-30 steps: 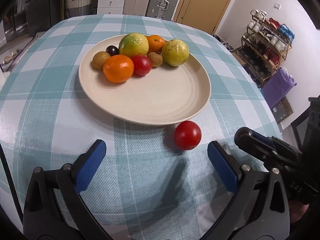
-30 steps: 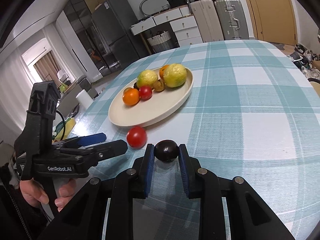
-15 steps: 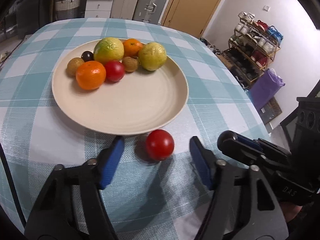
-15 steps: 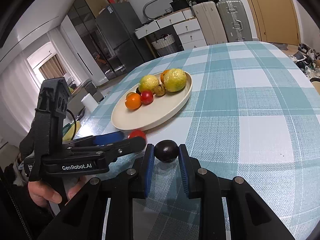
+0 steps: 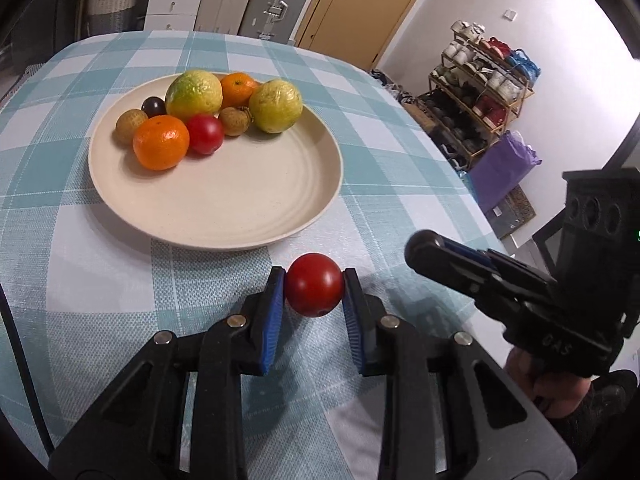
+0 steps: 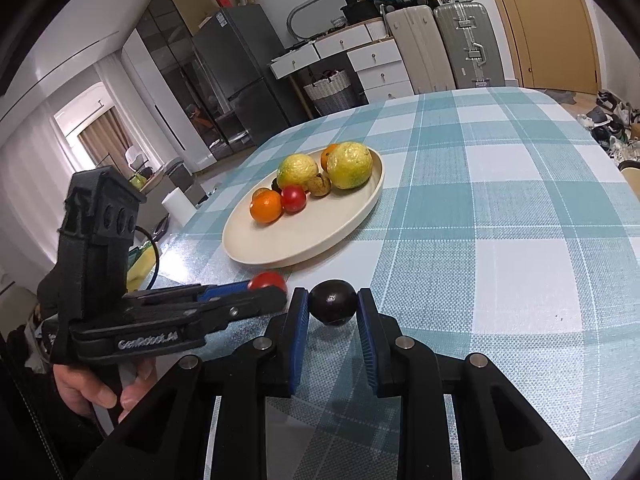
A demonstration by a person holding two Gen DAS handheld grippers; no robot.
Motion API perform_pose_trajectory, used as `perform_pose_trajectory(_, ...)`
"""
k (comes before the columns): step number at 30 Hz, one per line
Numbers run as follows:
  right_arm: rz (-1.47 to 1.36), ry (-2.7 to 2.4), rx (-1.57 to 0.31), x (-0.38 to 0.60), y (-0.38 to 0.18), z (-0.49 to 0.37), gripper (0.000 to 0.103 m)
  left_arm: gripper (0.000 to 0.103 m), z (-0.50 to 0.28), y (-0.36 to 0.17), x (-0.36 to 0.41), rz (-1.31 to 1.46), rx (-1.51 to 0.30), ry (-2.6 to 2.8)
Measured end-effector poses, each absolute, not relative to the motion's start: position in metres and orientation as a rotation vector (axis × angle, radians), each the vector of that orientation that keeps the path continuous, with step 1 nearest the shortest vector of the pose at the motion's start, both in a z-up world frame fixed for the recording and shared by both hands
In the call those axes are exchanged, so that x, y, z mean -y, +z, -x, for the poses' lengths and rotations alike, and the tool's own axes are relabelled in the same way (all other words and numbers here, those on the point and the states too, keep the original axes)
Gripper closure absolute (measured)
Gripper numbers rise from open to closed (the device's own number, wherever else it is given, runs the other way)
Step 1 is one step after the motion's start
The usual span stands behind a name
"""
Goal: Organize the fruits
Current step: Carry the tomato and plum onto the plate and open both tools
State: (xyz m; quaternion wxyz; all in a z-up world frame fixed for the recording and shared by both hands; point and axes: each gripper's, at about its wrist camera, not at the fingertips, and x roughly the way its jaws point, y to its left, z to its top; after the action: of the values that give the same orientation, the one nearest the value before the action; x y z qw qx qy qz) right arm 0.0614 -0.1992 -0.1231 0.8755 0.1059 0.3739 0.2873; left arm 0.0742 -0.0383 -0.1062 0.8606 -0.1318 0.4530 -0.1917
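My left gripper (image 5: 314, 286) is shut on a red tomato (image 5: 314, 284) just in front of the cream plate (image 5: 240, 200); the tomato (image 6: 267, 280) also shows in the right wrist view. My right gripper (image 6: 333, 307) is shut on a dark plum (image 6: 333, 307) above the tablecloth. The plate (image 6: 320, 236) holds two green-yellow citrus fruits (image 5: 194, 90) (image 5: 276, 100), two oranges (image 5: 161, 142) (image 5: 238, 88), a red tomato (image 5: 205, 134), a dark plum (image 5: 153, 106) and two brown fruits (image 5: 130, 125) (image 5: 235, 121), all at its far side.
The round table has a teal checked cloth (image 5: 60, 240); its edge runs close on the right (image 5: 472, 200). The right gripper's body (image 5: 520, 292) sits to the right of mine. A shoe rack (image 5: 480, 92) and purple bag (image 5: 504, 168) stand beyond the edge.
My left gripper moved forward around the red tomato and shut on it. My right gripper kept the dark plum and rose a little.
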Motion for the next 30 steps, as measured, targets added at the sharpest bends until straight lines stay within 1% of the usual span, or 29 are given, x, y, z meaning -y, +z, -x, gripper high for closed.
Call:
perform_pose_trajectory(13, -0.180, 0.623, -0.763, 0.169, -0.106, -0.076, 0.078, 0.078, -0.071, -0.070, -0.027, 0.342, -0.827, -0.352)
perform_pose_trajectory(21, -0.138, 0.672, -0.763, 0.133, -0.099, -0.095, 0.078, 0.078, -0.090, -0.072, -0.070, 0.379, -0.819, -0.277)
perform_pose_trajectory(30, -0.099, 0.721, -0.792, 0.090, -0.102, -0.119, 0.078, 0.078, -0.120, -0.083, -0.085, 0.379, -0.844, -0.267)
